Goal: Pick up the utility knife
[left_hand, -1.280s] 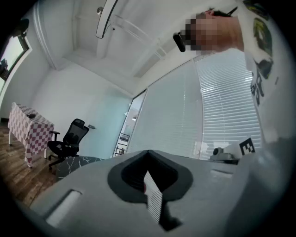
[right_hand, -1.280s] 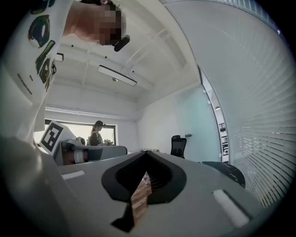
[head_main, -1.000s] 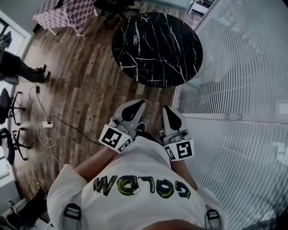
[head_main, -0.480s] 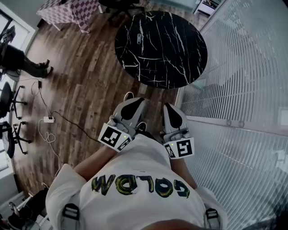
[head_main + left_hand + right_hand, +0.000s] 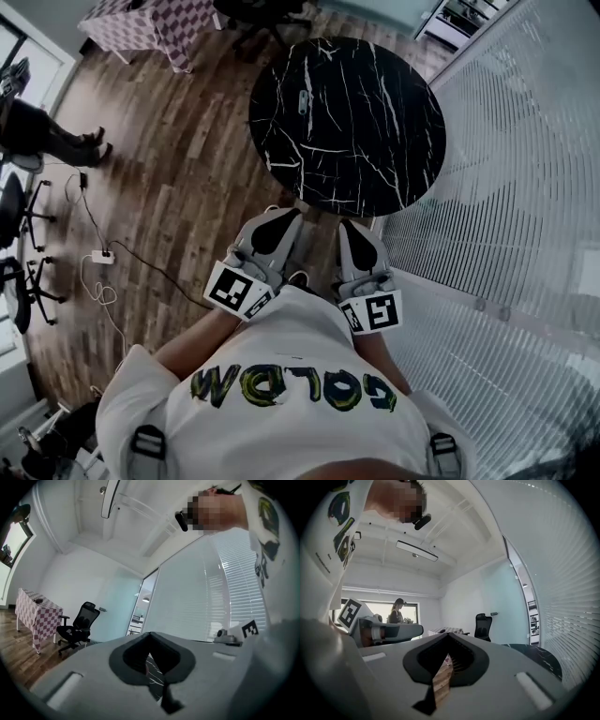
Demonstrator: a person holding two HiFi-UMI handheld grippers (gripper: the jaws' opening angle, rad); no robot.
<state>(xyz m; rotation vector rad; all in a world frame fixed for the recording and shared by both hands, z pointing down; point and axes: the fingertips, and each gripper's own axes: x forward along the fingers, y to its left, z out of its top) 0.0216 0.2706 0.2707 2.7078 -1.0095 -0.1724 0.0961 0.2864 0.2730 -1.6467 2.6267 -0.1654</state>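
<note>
Utility knife: small pale object toward the upper left of the round black table. Left gripper and right gripper, lower centre, are both fully closed, empty and well short of it. Advisable: open one gripper's jaws before reaching the handle.

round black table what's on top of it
One small grey thing, likely the utility knife, near the table's far left edge. Nothing else shows; no part of the top is covered.

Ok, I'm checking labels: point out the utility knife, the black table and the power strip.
utility knife (image 5: 305,101), head view, middle of its body
black table (image 5: 375,141), head view, bare marble top
power strip (image 5: 101,257), head view, white casing
</note>
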